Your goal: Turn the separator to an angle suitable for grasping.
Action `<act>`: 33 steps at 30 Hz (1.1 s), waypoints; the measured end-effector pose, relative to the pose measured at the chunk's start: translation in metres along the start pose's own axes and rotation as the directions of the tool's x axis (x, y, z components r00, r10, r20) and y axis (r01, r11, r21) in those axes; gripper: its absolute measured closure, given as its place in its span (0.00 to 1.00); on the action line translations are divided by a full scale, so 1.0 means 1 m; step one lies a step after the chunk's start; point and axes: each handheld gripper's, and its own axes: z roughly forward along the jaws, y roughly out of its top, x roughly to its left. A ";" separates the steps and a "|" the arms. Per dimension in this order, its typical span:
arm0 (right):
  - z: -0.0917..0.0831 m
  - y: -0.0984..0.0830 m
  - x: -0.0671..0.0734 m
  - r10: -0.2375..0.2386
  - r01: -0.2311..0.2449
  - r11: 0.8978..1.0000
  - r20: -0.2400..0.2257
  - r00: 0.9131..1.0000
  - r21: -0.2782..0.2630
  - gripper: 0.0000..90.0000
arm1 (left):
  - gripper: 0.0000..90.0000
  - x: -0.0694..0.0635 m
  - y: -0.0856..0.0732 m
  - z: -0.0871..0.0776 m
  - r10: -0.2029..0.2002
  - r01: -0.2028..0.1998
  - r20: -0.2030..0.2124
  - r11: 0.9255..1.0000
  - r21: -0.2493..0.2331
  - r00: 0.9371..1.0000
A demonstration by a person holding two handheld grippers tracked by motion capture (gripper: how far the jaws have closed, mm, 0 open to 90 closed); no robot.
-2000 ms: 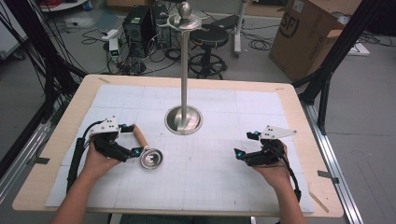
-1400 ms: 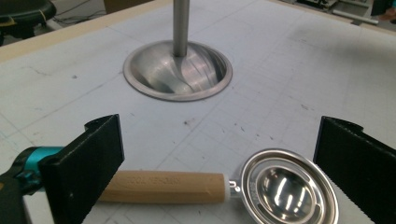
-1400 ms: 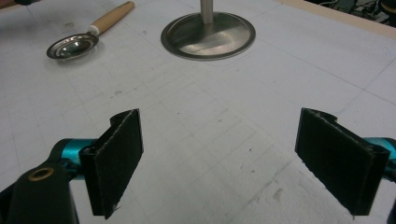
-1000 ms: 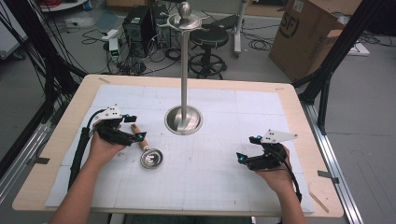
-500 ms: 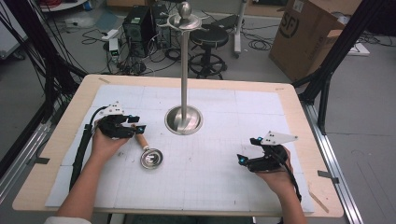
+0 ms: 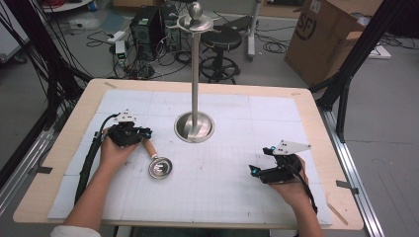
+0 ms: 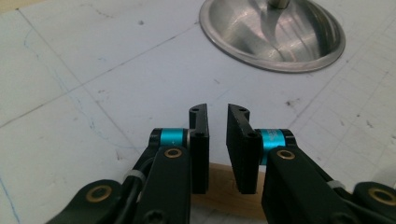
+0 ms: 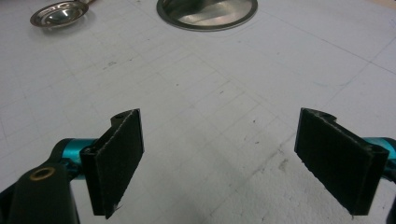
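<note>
The left gripper [image 6: 141, 134] is being closed on the wooden handle [image 6: 147, 146] of a small metal ladle [image 6: 160, 169], which is lying on the white mat [image 6: 217, 187] near the stand's round base [image 6: 194, 127]. Its jaws have just been closing and are pinching the handle. The right gripper [image 6: 253, 170] is being held apart, jaws spread. A lift is judged to be called for next.

I work in a lab: beyond my surface [image 6: 316, 106] a black frame [image 6: 363, 47], a computer [image 6: 147, 24] amid floor cables [image 6: 276, 45], a stool [image 6: 222, 42] and a cardboard box [image 6: 323, 37].
</note>
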 end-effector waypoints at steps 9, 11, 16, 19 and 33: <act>0.000 -0.001 -0.001 0.001 -0.001 1.000 0.002 1.000 0.002 0.16 | 0.99 -0.001 -0.003 0.003 0.032 -0.029 -0.038 0.996 0.083 0.999; 0.001 -0.001 0.000 -0.006 0.006 1.000 0.001 1.000 0.011 0.16 | 0.99 -0.001 -0.004 -0.001 0.027 -0.022 -0.045 0.994 0.108 0.999; 0.002 0.001 0.001 -0.012 0.012 1.000 -0.001 1.000 0.012 0.16 | 0.99 -0.004 -0.008 -0.011 0.036 -0.031 -0.038 0.991 0.134 0.999; 0.003 0.004 0.001 -0.017 0.017 1.000 -0.002 1.000 0.005 0.16 | 0.99 -0.003 -0.014 -0.017 0.016 -0.012 -0.027 0.992 0.125 1.000; 0.007 0.010 0.000 -0.026 0.026 1.000 -0.016 1.000 -0.017 0.16 | 0.99 -0.003 -0.029 -0.041 -0.021 0.020 0.005 0.993 0.115 1.000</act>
